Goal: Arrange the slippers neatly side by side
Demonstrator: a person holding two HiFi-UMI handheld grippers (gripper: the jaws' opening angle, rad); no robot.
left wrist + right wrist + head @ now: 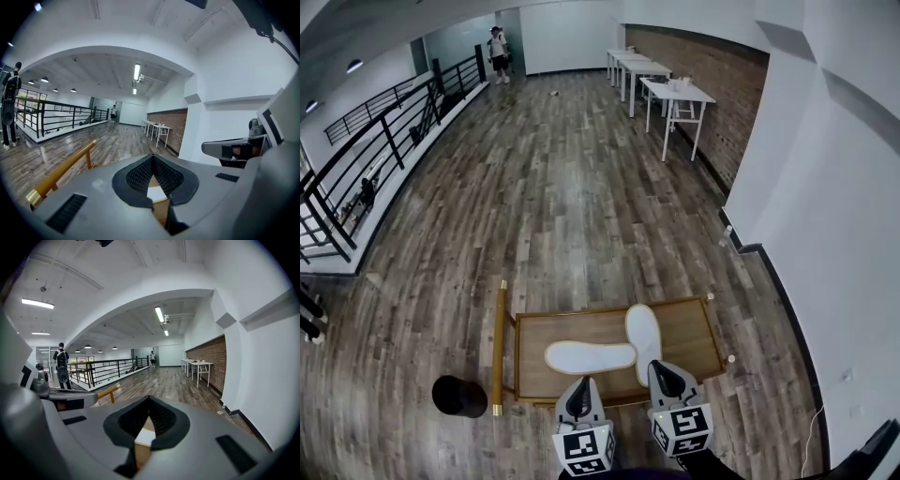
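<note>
The two fingers of the left gripper (152,159) stand pressed together at their tips, with nothing between them, and the fingers of the right gripper (149,401) are closed in the same way and also hold nothing. In the head view both grippers hang side by side, near each other, over the near edge of a low wooden table (694,328). The two white slippers lie on this table just in front of the grippers. The first slipper (591,356) lies crosswise, from left to right, in front of the left gripper. The second slipper (644,337) lies lengthwise, pointing away from the person, in front of the right gripper. One end of the first slipper meets the side of the second slipper, so they make a corner and are not parallel. No gripper touches a slipper. At the left side of the table there is a yellow wooden rail (499,342), and beside it a black round object (459,396) stands on the wooden floor (553,206). Farther away, white tables (675,94) stand along a brick wall (712,84) at the right, a black railing (384,131) runs along the left, and a person (498,52) stands at the far end of the room.
</note>
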